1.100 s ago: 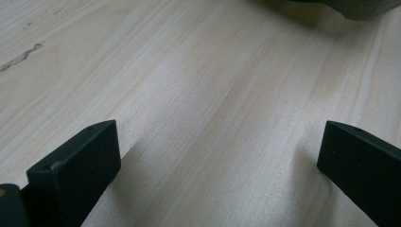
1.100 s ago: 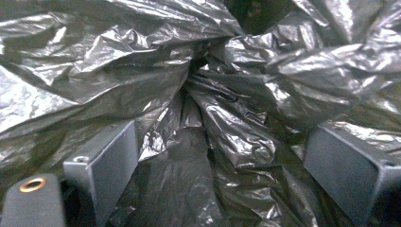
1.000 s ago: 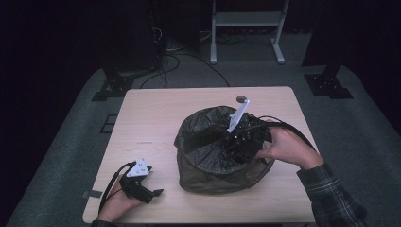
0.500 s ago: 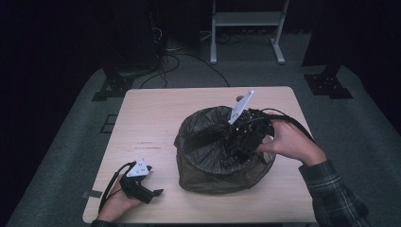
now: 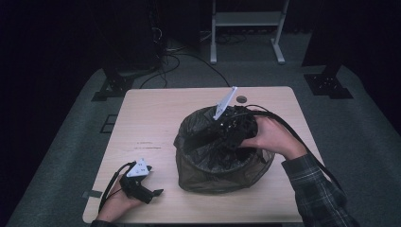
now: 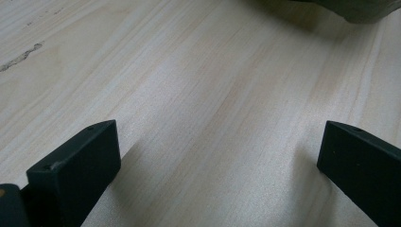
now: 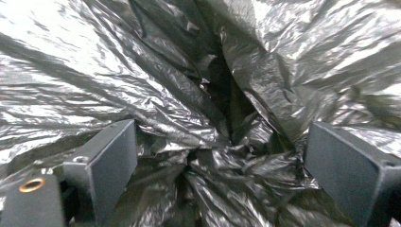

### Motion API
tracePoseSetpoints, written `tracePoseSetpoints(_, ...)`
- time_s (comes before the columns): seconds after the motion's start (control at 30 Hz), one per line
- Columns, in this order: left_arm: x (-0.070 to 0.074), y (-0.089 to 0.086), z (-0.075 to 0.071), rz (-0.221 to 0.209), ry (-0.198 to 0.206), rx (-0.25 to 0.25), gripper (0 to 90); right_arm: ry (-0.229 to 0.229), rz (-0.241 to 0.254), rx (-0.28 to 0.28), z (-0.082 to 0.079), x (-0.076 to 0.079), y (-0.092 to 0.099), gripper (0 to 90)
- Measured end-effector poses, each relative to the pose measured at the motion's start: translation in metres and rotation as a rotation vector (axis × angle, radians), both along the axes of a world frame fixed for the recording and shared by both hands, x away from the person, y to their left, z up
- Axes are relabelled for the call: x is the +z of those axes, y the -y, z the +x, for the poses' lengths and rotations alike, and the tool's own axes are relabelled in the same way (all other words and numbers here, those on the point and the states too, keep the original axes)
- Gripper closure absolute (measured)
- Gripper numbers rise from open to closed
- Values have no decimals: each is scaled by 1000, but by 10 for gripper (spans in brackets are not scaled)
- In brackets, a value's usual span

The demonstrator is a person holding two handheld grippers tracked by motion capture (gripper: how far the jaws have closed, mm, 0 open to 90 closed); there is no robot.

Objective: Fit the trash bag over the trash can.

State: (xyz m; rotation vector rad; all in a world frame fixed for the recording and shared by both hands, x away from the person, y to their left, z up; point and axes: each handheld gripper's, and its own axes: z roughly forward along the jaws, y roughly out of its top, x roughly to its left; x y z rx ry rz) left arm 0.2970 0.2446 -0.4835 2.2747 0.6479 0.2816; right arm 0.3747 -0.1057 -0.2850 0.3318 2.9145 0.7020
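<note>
The counter (image 5: 156, 123) is pale wood, and on its right half stands a bin (image 5: 222, 177) lined with a crinkled black bag (image 5: 215, 156) whose edge folds over the rim. The right claw (image 5: 191, 142) is inside the bin's mouth, jaws spread wide with creased bag plastic between them but not pinched. The left claw (image 5: 158, 192) rests on the counter near its front left corner, well apart from the bin, jaws spread over bare wood.
</note>
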Motion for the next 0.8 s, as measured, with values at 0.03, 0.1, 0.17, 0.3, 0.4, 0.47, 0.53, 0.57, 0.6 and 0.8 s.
tracePoseSetpoints(0.03, 0, 0, 0, 0, 0, 0, 0, -5, -6, 0, 1, -3, -2, 96)
tracePoseSetpoints(0.1, 0, 0, 0, 0, 0, 0, 0, -21, -21, 2, 3, -9, -7, 96)
tracePoseSetpoints(0.17, 0, 0, 0, 0, 0, 0, 0, -31, -39, 4, 5, -14, -11, 96)
tracePoseSetpoints(0.3, 0, 0, 0, 0, 0, 0, 0, -39, -69, 7, 6, -20, -14, 96)
tracePoseSetpoints(0.4, 0, 0, 0, 0, 0, 0, 0, -43, -82, 2, 6, -22, -15, 96)
tracePoseSetpoints(0.47, 0, 0, 0, 0, 0, 0, 0, -45, -89, -2, 6, -23, -14, 96)
tracePoseSetpoints(0.53, 0, 0, 0, 0, 0, 0, 0, -40, -76, 6, 6, -22, -14, 96)
tracePoseSetpoints(0.57, 0, 0, 0, 0, 0, 0, 0, -39, -68, 5, 5, -20, -14, 96)
tracePoseSetpoints(0.6, 0, 0, 0, 0, 0, 0, 0, -37, -63, 4, 5, -19, -14, 96)
tracePoseSetpoints(0.8, 0, 0, 0, 1, 0, -2, 0, -17, -9, 3, 5, -1, -19, 96)
